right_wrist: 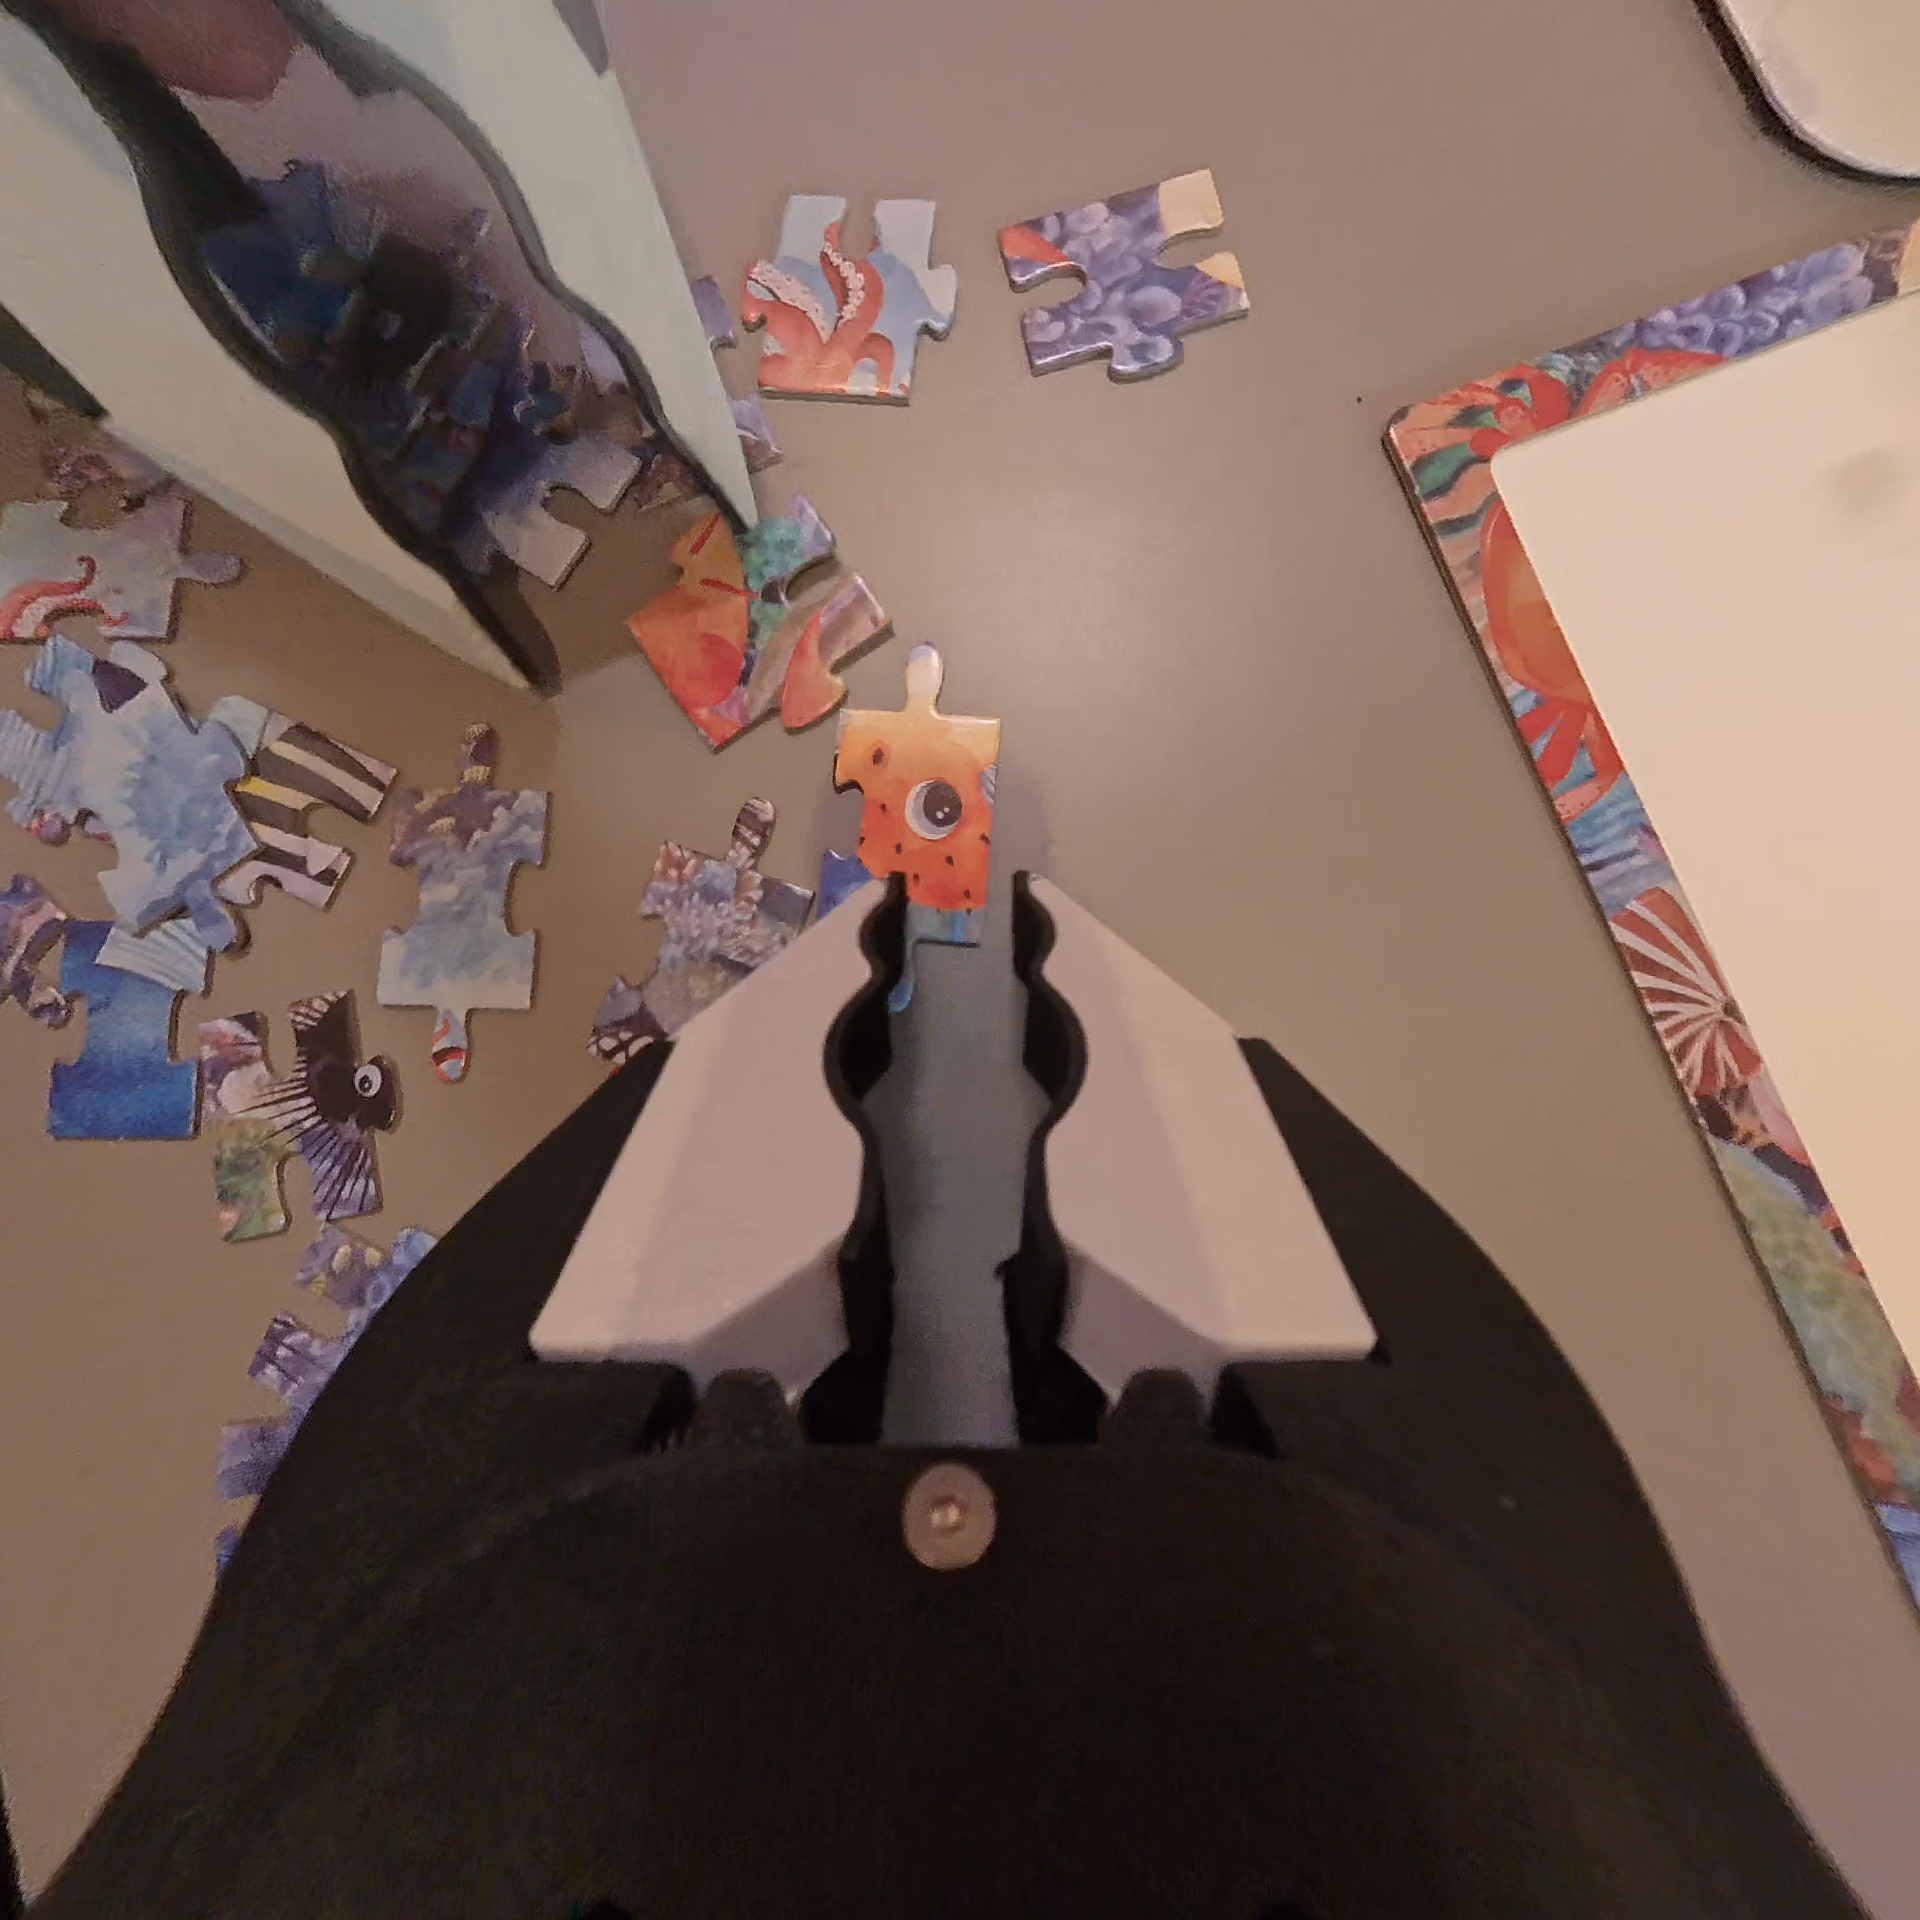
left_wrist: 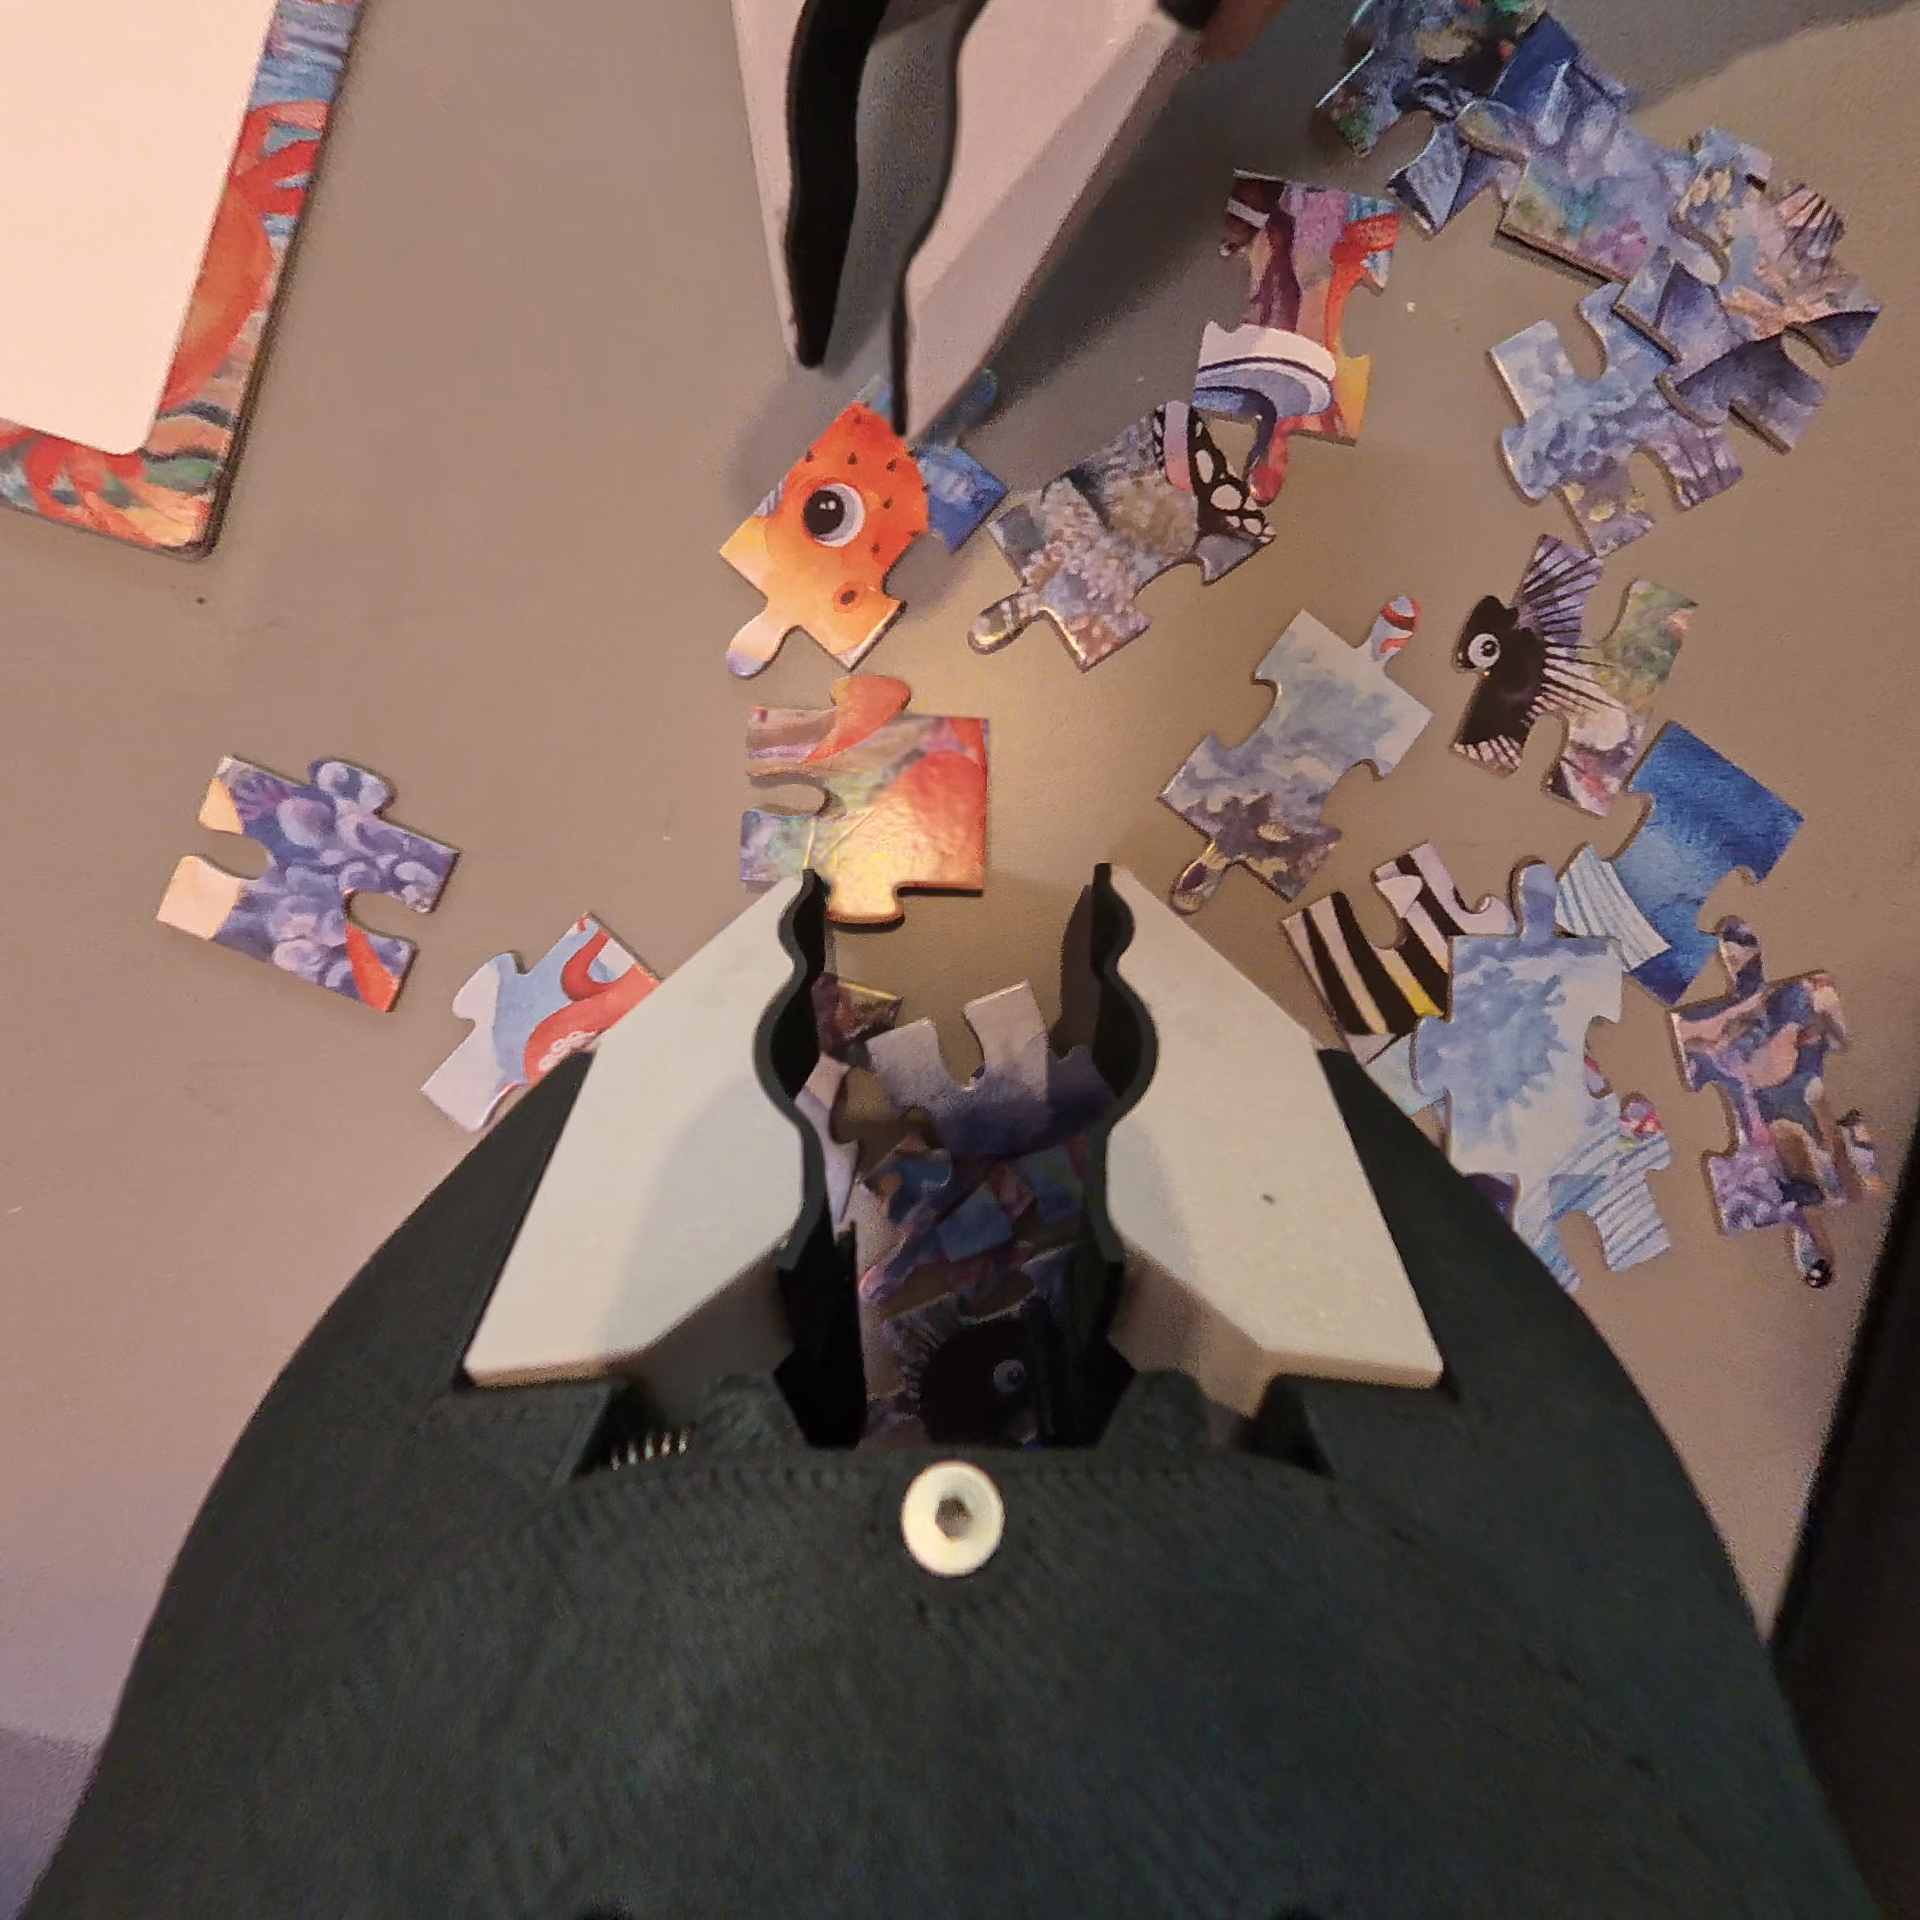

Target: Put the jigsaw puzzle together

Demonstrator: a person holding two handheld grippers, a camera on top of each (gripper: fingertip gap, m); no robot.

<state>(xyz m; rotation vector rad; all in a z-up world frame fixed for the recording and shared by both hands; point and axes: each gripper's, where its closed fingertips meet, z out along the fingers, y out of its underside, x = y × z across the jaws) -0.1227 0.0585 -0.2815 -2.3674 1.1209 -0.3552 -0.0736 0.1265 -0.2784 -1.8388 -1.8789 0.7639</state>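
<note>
My right gripper (right_wrist: 956, 883) is nearly closed on the near edge of an orange fish piece (right_wrist: 920, 800), which casts a shadow on the grey table. That piece shows in the left wrist view (left_wrist: 831, 509) under the right gripper's black fingers (left_wrist: 821, 208). My left gripper (left_wrist: 956, 894) is open and empty above a heap of blue pieces (left_wrist: 977, 1122), its tips by a red-orange piece (left_wrist: 883, 800). The puzzle frame board (left_wrist: 239, 260) (right_wrist: 1538, 623) has a painted border and a bare white inside. The left gripper's pale finger (right_wrist: 582, 208) shows at the upper left of the right wrist view.
Loose pieces lie scattered: a purple one (left_wrist: 312, 873) (right_wrist: 1122, 281), an octopus one (left_wrist: 540, 1029) (right_wrist: 831, 301), a black fish (left_wrist: 1558, 686) (right_wrist: 312, 1101), a striped one (left_wrist: 1361, 956). A dark object (left_wrist: 1860, 1351) stands at the right edge. A white object (right_wrist: 1849, 83) lies far right. Spacing between my two grippers at the tips: around 9 centimetres.
</note>
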